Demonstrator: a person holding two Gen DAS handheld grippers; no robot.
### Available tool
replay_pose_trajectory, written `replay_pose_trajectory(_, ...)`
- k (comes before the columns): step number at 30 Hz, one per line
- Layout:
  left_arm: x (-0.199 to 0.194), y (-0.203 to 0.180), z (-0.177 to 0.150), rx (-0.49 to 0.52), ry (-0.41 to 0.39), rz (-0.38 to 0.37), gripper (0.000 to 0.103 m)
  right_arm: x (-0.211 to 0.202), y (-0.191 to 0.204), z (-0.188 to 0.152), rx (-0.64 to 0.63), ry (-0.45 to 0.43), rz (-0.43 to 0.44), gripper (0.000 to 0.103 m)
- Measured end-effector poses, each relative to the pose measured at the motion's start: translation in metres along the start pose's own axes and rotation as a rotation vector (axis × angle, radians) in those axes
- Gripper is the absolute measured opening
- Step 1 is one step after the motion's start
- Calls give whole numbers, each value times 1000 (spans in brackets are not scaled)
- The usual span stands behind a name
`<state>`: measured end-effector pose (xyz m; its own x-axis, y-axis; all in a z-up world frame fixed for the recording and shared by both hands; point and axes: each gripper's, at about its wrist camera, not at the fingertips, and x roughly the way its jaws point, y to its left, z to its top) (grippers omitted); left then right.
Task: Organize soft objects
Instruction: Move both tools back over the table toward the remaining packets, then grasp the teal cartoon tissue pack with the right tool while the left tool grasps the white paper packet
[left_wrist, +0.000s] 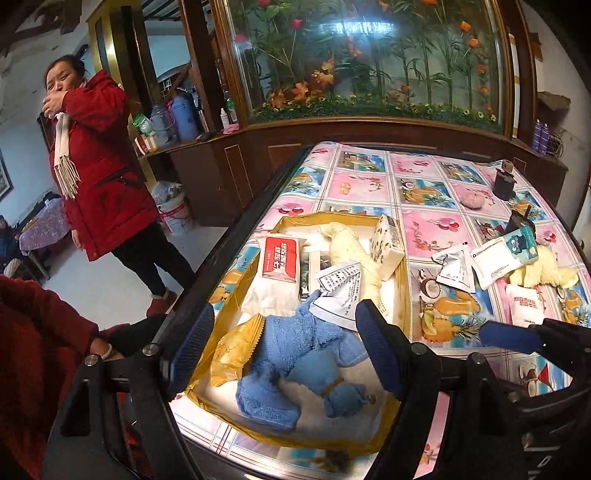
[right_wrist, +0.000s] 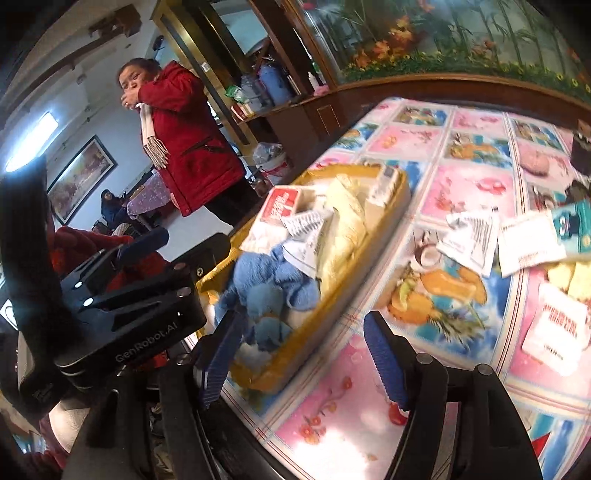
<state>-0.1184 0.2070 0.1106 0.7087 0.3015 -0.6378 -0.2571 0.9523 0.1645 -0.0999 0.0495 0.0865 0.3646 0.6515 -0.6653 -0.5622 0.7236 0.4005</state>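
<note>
In the yellow tray (left_wrist: 402, 295) at the table's (left_wrist: 424, 177) left edge lie a blue towel (left_wrist: 291, 354), a cream cloth (left_wrist: 354, 254) and packets; more packets (left_wrist: 491, 262) and a second cream cloth (left_wrist: 543, 277) sit loose on the table, well right of it; the left tool (left_wrist: 288, 354) hovers over the towel, fingers wide, holding nothing; the right tool (right_wrist: 303, 362) hangs wide and empty over the tray's near corner; best swing right, settle over one loose packet, close gently.
</note>
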Motion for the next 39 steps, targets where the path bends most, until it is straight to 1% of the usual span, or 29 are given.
replay_pose_trajectory(2, -1, -3, 0, 9, 5, -31, 79, -5, -3, -1, -1, -19, -15, 73)
replay_pose_trajectory(4, -2, -8, -1, 8, 9, -92, 79, -13, -18, -6, 24, -25, -40, 73)
replay_pose_trajectory(7, 2, -26, -3, 25, 25, -200, 79, -33, -61, -17, 109, -37, -118, 74)
replay_pose_trajectory(9, 10, -43, -4, 50, 62, -242, 79, -52, -96, -26, 191, -55, -170, 74)
replay_pose_trajectory(12, 19, -70, -7, 87, 115, -341, 79, -77, -140, -41, 304, -83, -242, 74)
replay_pose_trajectory(14, 23, -85, -9, 99, 144, -388, 79, -87, -158, -47, 354, -91, -263, 74)
replay_pose_trajectory(16, 25, -95, -9, 102, 162, -413, 79, -90, -170, -47, 378, -95, -274, 74)
replay_pose_trajectory(20, 31, -107, -9, 88, 190, -443, 79, -87, -181, -31, 371, -113, -303, 74)
replay_pose_trajectory(23, 41, -110, -7, 63, 230, -485, 79, -86, -185, -5, 325, -148, -332, 74)
replay_pose_trajectory(25, 43, -112, -8, 50, 244, -495, 79, -82, -188, 16, 300, -169, -331, 74)
replay_pose_trajectory(26, 43, -111, -9, 47, 244, -494, 79, -77, -192, 28, 296, -171, -332, 74)
replay_pose_trajectory(28, 42, -108, -11, 42, 243, -489, 79, -63, -202, 47, 307, -158, -361, 74)
replay_pose_trajectory(30, 43, -105, -12, 34, 249, -486, 79, -46, -213, 60, 322, -128, -375, 75)
replay_pose_trajectory(31, 44, -103, -13, 31, 252, -483, 79, -36, -218, 63, 327, -106, -390, 68)
replay_pose_trajectory(32, 45, -101, -14, 29, 255, -481, 79, -29, -222, 64, 329, -86, -400, 58)
replay_pose_trajectory(33, 47, -100, -15, 28, 256, -480, 79, -22, -224, 62, 330, -60, -381, 25)
replay_pose_trajectory(34, 48, -99, -15, 28, 258, -481, 79, -18, -223, 57, 332, -33, -329, 15)
replay_pose_trajectory(36, 51, -99, -17, 25, 266, -485, 79, -18, -211, 44, 314, -18, -229, 15)
replay_pose_trajectory(39, 55, -104, -20, 33, 272, -495, 79, -24, -181, 18, 251, 37, -91, 14)
